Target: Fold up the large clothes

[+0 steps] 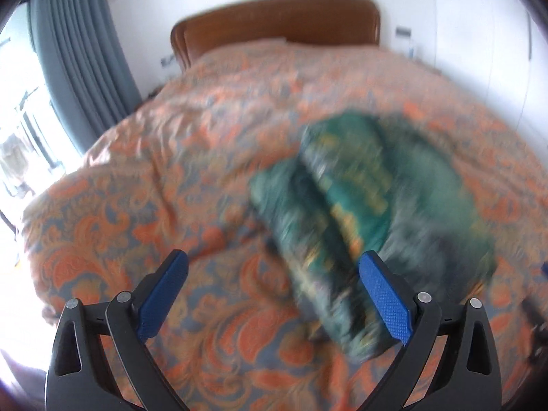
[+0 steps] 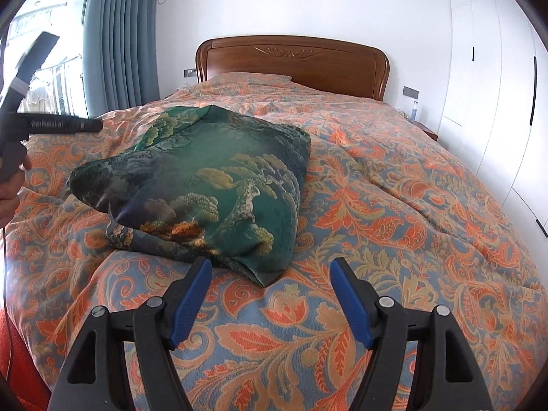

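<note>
A green garment with a gold and grey print [image 2: 205,185] lies folded in a thick bundle on the bed. In the blurred left wrist view the same garment [image 1: 370,205] sits ahead and to the right. My left gripper [image 1: 274,260] is open, hanging above the quilt with nothing between its blue pads; its right pad overlaps the bundle's near edge in the picture. My right gripper [image 2: 267,267] stands open just short of the bundle's near corner, and nothing is held. The left tool's body [image 2: 41,123] and a hand [image 2: 8,198] show at the left of the right wrist view.
An orange and blue patterned quilt [image 2: 394,226] covers the bed, with a wooden headboard [image 2: 291,61] at the far end. Grey curtains [image 2: 120,37] and a bright window stand to the left. White wardrobe doors [image 2: 496,102] line the right wall.
</note>
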`<action>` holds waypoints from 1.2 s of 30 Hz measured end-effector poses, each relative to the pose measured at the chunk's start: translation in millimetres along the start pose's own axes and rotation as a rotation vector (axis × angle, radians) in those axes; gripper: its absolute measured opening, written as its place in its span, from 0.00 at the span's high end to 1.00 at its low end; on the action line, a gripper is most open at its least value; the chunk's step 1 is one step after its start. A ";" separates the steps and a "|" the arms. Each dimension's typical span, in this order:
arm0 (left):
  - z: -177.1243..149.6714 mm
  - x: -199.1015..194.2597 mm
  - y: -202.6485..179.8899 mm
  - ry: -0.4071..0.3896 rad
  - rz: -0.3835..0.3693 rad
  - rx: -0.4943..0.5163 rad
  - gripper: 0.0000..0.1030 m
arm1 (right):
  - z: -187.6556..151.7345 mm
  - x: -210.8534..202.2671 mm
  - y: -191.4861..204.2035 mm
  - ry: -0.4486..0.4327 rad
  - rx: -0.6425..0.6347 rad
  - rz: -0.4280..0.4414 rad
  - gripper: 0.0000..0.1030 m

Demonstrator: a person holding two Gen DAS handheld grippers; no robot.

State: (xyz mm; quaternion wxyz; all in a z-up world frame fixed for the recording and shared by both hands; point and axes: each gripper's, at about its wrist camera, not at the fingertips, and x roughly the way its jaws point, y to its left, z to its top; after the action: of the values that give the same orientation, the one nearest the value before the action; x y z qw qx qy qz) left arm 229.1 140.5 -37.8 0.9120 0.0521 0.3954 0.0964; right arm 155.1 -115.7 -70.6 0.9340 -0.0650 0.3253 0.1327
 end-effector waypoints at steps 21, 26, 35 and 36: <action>-41.4 21.9 86.0 0.042 -0.394 -0.385 0.02 | -18.0 -0.3 -52.1 0.109 0.169 -0.039 0.23; -8.7 59.6 75.4 0.150 -0.571 -0.363 0.02 | -17.0 -3.2 -54.0 0.080 0.188 0.045 0.23; 22.2 148.9 62.9 0.275 -0.768 -0.493 0.02 | -8.1 -4.8 -53.9 0.070 0.201 0.123 0.23; 20.4 153.7 63.5 0.287 -0.803 -0.513 0.02 | -8.2 -4.9 -54.9 0.070 0.201 0.125 0.23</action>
State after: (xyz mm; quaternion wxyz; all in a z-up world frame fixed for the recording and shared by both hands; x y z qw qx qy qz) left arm 338.2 235.5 -122.4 0.7969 -0.3443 0.4691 -0.1621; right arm 162.5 -170.9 -72.0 0.9137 0.0449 0.3730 0.1549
